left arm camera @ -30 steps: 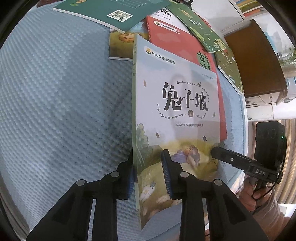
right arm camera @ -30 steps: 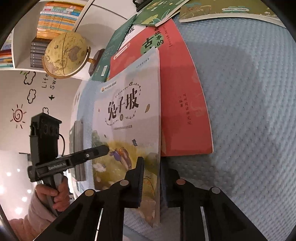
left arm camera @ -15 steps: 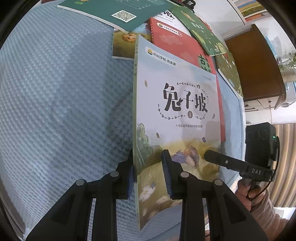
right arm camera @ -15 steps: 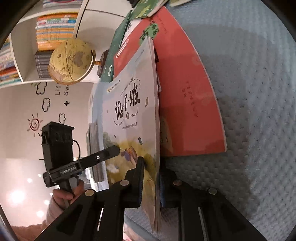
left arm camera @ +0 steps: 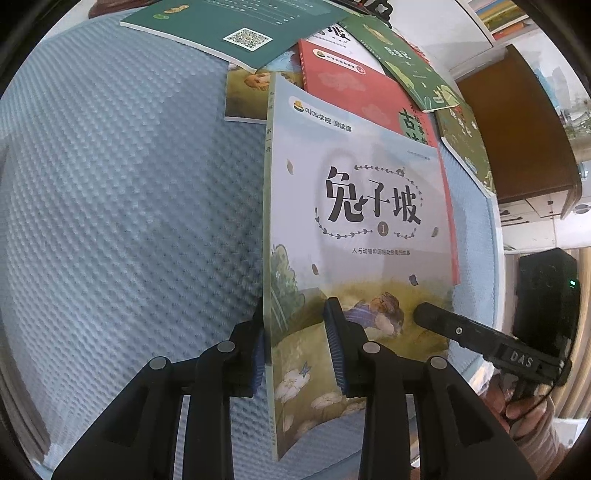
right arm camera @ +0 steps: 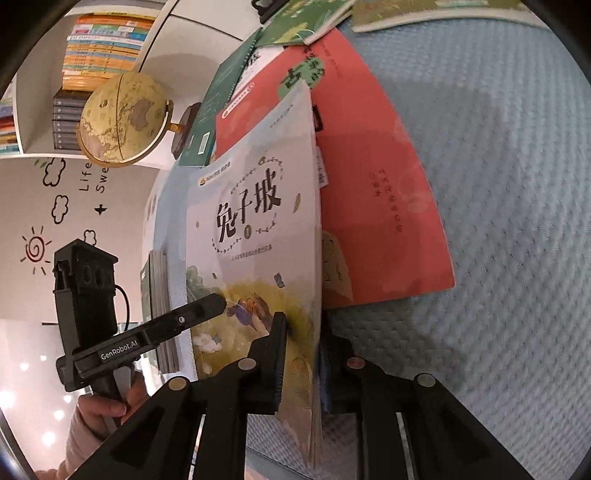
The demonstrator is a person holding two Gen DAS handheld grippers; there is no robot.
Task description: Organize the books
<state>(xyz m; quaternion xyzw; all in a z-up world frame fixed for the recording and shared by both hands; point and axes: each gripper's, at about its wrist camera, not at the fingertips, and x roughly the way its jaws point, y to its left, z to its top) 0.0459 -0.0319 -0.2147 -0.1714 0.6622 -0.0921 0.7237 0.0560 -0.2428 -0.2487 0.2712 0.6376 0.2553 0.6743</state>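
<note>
- I have the pale picture book with black title characters and a painted meadow on its cover standing on edge between both tools; it lies low in the middle of each frame, raised off the blue quilted bench cover.
- My left gripper straddles the book's spine edge at its lower corner. Its fingers are easing apart: the one on the left lies against the back of the book, and the one on the right stands over the front cover.
- My right gripper is clamped on the same book at its open page edge, one finger on the cover and one behind the pages.
- Only the left wrist view shows the spine, a dark green book with a QR code at the top of the frame, and a brown wooden cabinet at upper right.
- Only the right wrist view shows a tan globe on a stand and shelves of stacked books at upper left, plus a small pile of books at the bench edge.
- Count: two grippers, one held book, one red softcover book flat beneath it, and at least three green-covered books fanned behind.
- Each view catches the other tool held in a hand at the frame's lower side.
</note>
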